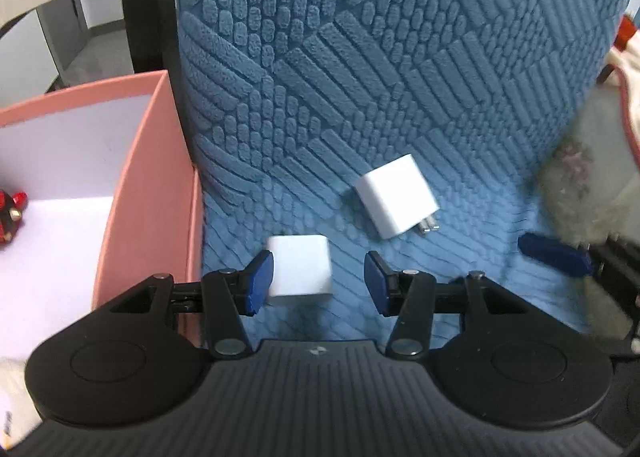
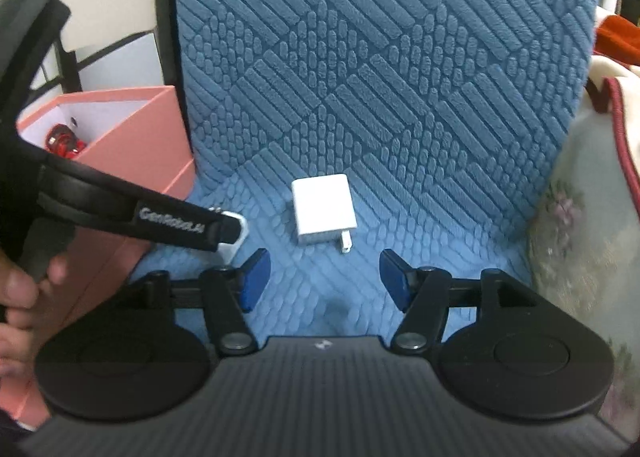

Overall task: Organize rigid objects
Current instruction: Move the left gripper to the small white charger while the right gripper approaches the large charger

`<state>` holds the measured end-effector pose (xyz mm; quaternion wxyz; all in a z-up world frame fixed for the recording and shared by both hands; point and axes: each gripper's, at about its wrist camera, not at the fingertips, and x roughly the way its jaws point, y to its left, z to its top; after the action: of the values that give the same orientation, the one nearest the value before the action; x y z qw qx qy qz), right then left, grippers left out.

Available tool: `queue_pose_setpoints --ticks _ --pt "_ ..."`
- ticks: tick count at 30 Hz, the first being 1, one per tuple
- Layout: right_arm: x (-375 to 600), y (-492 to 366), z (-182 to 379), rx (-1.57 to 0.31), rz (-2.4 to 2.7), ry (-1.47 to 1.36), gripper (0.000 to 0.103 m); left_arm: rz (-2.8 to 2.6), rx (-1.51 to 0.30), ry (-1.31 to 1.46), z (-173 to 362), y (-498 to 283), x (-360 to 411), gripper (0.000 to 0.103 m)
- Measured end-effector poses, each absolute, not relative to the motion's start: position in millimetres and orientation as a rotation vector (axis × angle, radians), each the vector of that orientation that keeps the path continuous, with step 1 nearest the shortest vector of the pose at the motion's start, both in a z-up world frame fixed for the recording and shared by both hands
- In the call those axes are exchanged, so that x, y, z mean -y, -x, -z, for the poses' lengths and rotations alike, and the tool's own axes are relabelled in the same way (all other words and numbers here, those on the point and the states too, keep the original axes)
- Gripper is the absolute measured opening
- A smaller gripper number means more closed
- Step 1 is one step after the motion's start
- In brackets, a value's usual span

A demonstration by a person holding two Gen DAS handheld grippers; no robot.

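Note:
Two white charger cubes lie on a blue textured seat cushion [image 1: 400,97]. In the left wrist view the near cube [image 1: 300,271] sits between my left gripper's [image 1: 318,283] open blue pads, touching the left pad [image 1: 260,283]. The second cube [image 1: 394,197], with metal prongs, lies just beyond to the right. In the right wrist view my right gripper [image 2: 324,281] is open and empty, the pronged cube [image 2: 323,213] ahead of it. The left gripper's body [image 2: 132,213] crosses the left side, hiding most of the near cube [image 2: 234,241].
A pink box [image 1: 132,193] with a white inside stands left of the cushion and holds a red and black toy [image 1: 10,217]; it also shows in the right wrist view [image 2: 132,149]. A floral cushion [image 2: 580,237] lies on the right. A dark chair frame [image 1: 148,5] rises behind.

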<state>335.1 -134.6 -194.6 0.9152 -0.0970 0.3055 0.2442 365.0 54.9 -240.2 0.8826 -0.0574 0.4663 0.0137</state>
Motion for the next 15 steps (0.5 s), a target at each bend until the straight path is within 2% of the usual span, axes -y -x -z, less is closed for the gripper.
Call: queue_pose_setpoints --ticks 15 --pt "101.3 -381.0 224.9 -0.63 -0.531 0.331 0.063 -0.058 -1.04 0.13 257.8 -386.6 -59.2 0.056"
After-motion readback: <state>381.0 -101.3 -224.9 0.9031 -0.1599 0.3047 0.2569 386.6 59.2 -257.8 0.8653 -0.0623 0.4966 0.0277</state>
